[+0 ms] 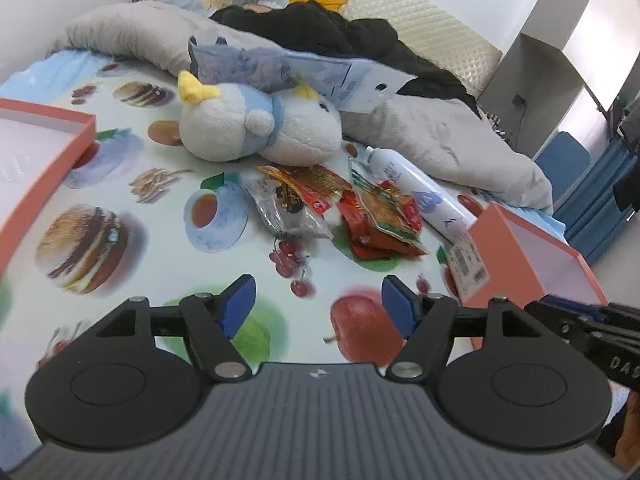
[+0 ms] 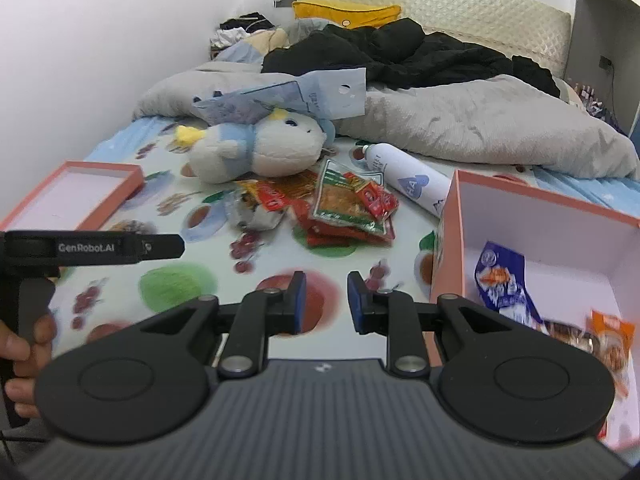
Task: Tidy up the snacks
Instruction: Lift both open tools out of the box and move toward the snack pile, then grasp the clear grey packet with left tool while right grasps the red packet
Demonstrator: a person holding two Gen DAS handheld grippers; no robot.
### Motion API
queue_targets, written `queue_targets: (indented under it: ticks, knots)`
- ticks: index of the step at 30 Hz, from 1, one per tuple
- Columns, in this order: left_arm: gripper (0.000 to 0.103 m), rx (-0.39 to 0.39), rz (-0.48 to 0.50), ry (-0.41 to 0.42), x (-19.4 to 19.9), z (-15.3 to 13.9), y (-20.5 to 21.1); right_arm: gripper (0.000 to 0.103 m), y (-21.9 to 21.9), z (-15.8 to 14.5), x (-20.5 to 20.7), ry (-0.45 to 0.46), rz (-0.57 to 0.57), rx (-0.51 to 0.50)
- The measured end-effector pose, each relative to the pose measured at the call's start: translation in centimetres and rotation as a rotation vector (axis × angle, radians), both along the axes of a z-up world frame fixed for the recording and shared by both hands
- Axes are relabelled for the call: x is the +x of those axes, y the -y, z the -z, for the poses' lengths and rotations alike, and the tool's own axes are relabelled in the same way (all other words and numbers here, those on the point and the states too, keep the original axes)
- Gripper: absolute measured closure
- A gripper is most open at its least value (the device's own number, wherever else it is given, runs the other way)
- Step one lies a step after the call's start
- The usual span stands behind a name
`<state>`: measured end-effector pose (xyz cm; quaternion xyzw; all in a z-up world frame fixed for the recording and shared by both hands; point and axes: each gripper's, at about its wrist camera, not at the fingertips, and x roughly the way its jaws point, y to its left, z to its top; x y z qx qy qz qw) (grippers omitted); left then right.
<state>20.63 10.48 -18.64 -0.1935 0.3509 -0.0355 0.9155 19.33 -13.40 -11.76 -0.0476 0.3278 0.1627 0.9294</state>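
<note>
Snack packets (image 1: 356,212) heaped mid-bed, near plush toy (image 1: 256,128); left tool (image 1: 316,304) and right tool (image 2: 326,300) both released, holding nothing.

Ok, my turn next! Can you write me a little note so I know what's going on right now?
Left hand-held gripper: open, empty, over the bedsheet.
Right hand-held gripper: open a little, empty, beside the box.
Done: a blue packet and an orange packet lie in the box.
Left: the snack pile in front of the plush toy still needs boxing.
The lid lies open side up on the left.
</note>
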Motion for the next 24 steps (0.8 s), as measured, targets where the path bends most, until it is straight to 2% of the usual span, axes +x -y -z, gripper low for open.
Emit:
queue_targets:
  ticks: [2,5,12,14,15,24]
  knots:
    - [0.026,0.006,0.011,-0.005,1.8,1.0,0.0,0.062,-0.2,0.3,1.6,0.007,-0.004,-0.010]
    - [0.018,0.030,0.023,-0.010,4.3,2.3,0.3,0.062,-0.6,0.7,4.0,-0.002,-0.016,-0.021]
    - [0.015,0.084,0.047,-0.034,9.6,5.2,0.8,0.057,-2.0,1.8,10.1,-0.023,-0.029,-0.069]
    - [0.015,0.094,0.058,-0.033,10.8,5.9,0.9,0.046,-2.5,2.3,12.0,-0.042,-0.025,-0.079]
    - [0.014,0.102,0.062,-0.034,11.2,6.1,1.1,0.045,-2.6,2.5,12.8,-0.050,-0.023,-0.072]
    - [0.014,0.187,0.052,-0.032,14.4,7.8,1.7,0.045,-3.4,4.4,19.0,-0.096,0.033,-0.072]
